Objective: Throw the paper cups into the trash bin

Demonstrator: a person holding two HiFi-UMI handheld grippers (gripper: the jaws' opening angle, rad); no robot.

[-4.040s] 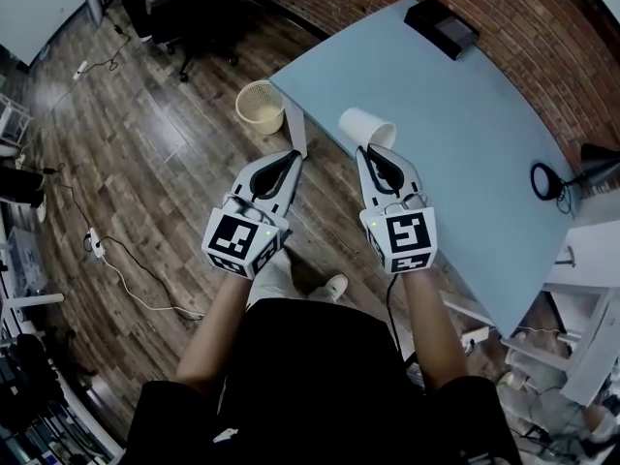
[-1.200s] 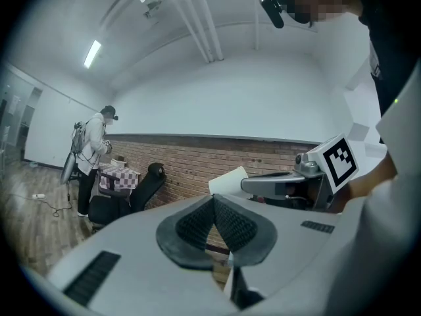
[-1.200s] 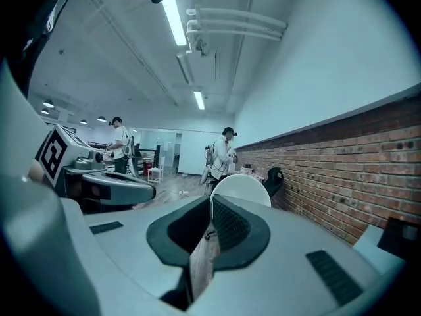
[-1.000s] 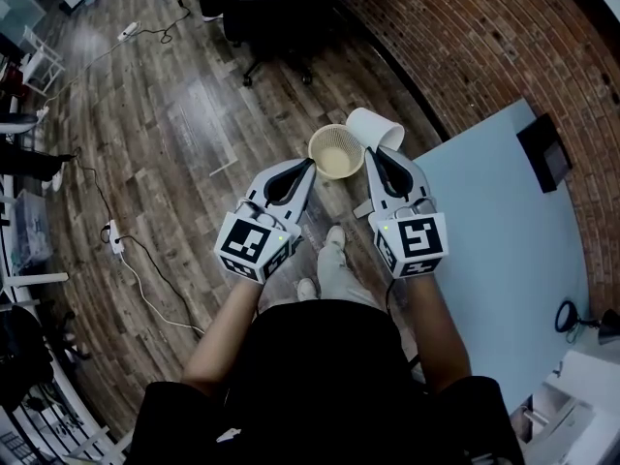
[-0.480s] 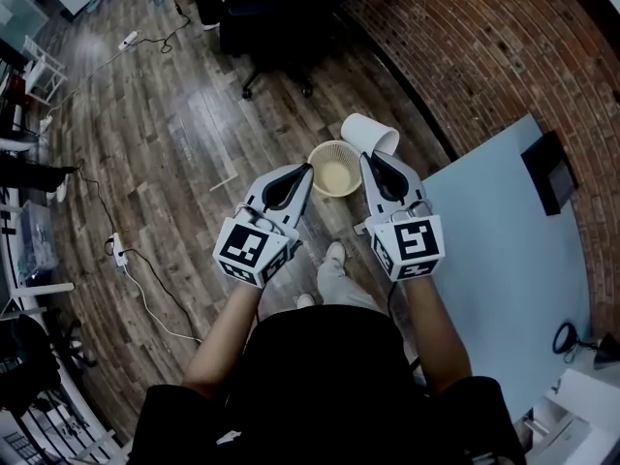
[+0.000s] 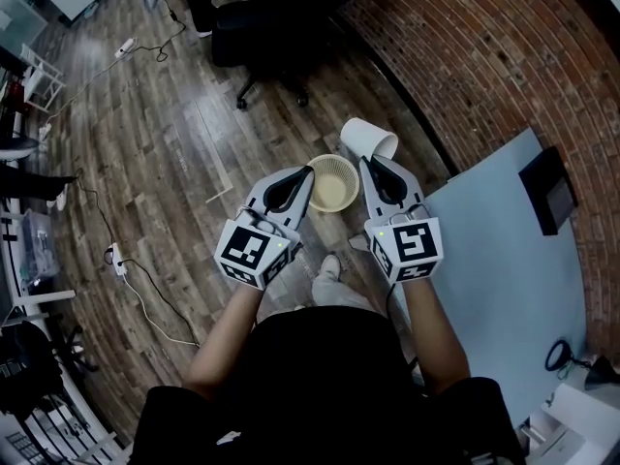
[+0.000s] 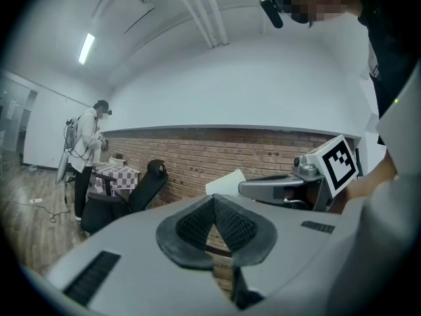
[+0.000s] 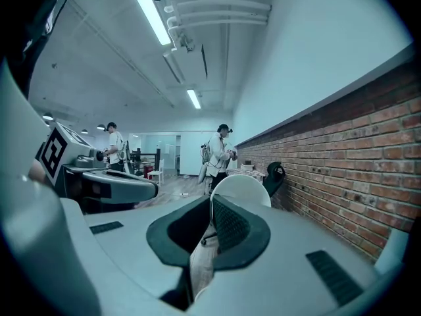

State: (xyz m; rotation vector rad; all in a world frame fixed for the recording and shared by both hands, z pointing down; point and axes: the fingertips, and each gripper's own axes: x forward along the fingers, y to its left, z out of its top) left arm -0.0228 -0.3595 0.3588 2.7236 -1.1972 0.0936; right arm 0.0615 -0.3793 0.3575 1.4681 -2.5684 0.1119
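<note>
The carry to the bin looks nearly done. The right gripper [image 6: 374,168] has its jaws almost together, pinching the wall of a white cup [image 6: 366,139]. In the head view the cup hangs at the far right rim of the bin [image 6: 322,203] on the floor, seemingly beside the opening rather than squarely over it. The left gripper [image 6: 304,175] is closed on nothing, its tip by the bin's left rim. Next, I judge, the cup needs bringing a little left and nearer — over the opening — before the right jaws part to drop it.
</note>
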